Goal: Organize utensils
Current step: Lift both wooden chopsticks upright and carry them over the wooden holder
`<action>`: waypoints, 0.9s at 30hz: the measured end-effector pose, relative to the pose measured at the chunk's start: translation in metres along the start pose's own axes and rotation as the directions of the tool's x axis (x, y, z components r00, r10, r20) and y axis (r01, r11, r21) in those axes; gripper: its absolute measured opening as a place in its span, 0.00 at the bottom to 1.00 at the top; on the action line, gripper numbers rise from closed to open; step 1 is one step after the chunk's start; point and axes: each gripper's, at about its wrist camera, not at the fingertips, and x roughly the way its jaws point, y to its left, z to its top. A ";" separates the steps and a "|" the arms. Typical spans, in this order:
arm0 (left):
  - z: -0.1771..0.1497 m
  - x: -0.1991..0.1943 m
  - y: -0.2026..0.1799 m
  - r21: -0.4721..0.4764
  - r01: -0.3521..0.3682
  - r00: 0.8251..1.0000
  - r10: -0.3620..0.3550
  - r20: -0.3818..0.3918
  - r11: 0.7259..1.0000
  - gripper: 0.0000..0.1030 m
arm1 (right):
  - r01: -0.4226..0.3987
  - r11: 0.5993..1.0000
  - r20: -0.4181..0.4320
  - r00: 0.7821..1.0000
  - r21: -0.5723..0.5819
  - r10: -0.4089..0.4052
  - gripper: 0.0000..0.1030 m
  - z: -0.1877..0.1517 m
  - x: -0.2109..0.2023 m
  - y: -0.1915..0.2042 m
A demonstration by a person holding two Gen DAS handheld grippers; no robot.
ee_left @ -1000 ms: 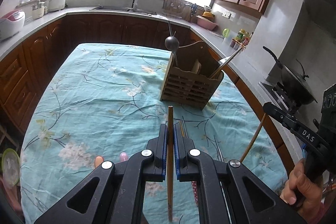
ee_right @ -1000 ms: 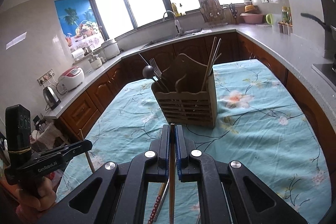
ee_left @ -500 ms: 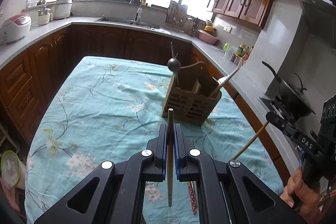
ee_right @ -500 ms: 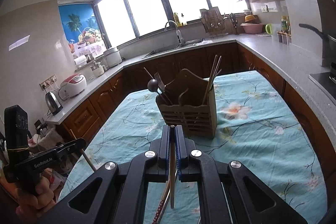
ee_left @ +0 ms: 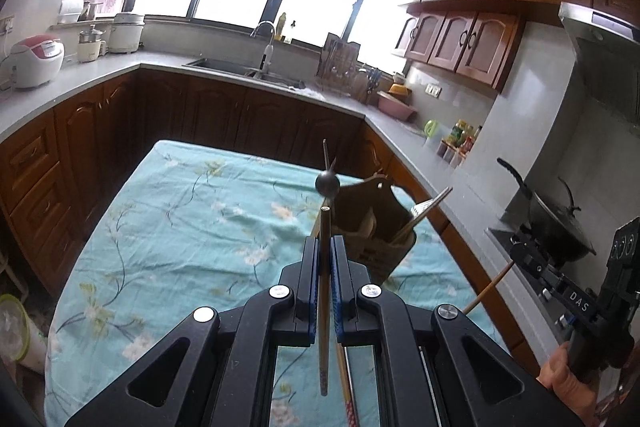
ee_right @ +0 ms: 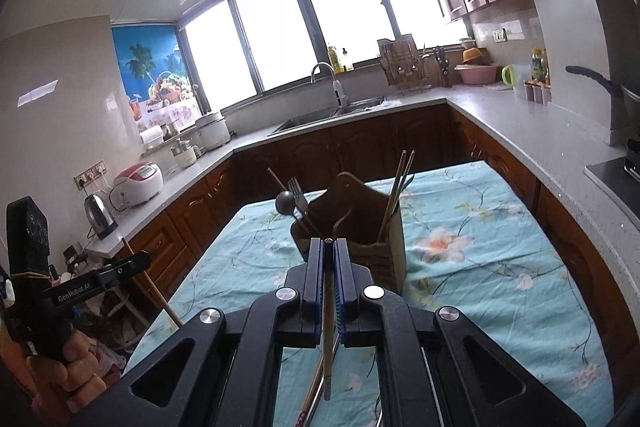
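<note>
The left gripper (ee_left: 325, 259) is clamped on one wooden chopstick (ee_left: 324, 291), which stands upright between the blue pads, its tip above the jaws and its lower end hanging below them. The right gripper (ee_right: 328, 259) is likewise clamped on a single chopstick (ee_right: 328, 339) held upright.

Just ahead of both grippers, on a table with a turquoise floral tablecloth (ee_left: 180, 227), stands the wooden utensil holder (ee_right: 372, 227). The right wrist view shows its contents best: in the compartment left of the jaws, one dark round-bowled ladle (ee_right: 285, 203), one fork (ee_right: 297, 189) and one thin stick behind them; in the compartment to the right, two chopsticks (ee_right: 394, 199) leaning together. The left wrist view hides most of the holder (ee_left: 372, 223) behind its own jaws, showing the ladle (ee_left: 327, 183) above the fingertips and a fork beside a chopstick leaning out to the right.

Below the left jaws at least two utensils still lie on the cloth, one with a red-patterned end (ee_left: 351, 407); below the right jaws a similar pair (ee_right: 310, 399) shows.

Each view catches the other gripper: the left wrist view shows the right one low at far right, held by a hand (ee_left: 564, 383), its chopstick slanting down-left; the right wrist view shows the left one at far left, also held in a hand (ee_right: 68, 367).
</note>
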 end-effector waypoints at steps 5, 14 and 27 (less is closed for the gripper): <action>0.014 0.010 -0.001 0.000 0.011 0.999 -0.011 0.039 1.000 0.04 | 0.007 1.000 0.037 0.999 -0.005 -0.007 0.05 0.016 0.003 -0.002; 0.039 0.043 -0.001 0.006 0.030 0.993 -0.030 0.115 1.000 0.04 | 0.015 1.000 0.116 0.993 -0.018 -0.013 0.05 0.052 0.012 -0.005; 0.070 0.129 -0.009 0.028 0.019 0.974 -0.025 0.224 0.999 0.04 | 0.044 0.998 0.240 0.970 -0.042 -0.033 0.05 0.105 0.039 -0.008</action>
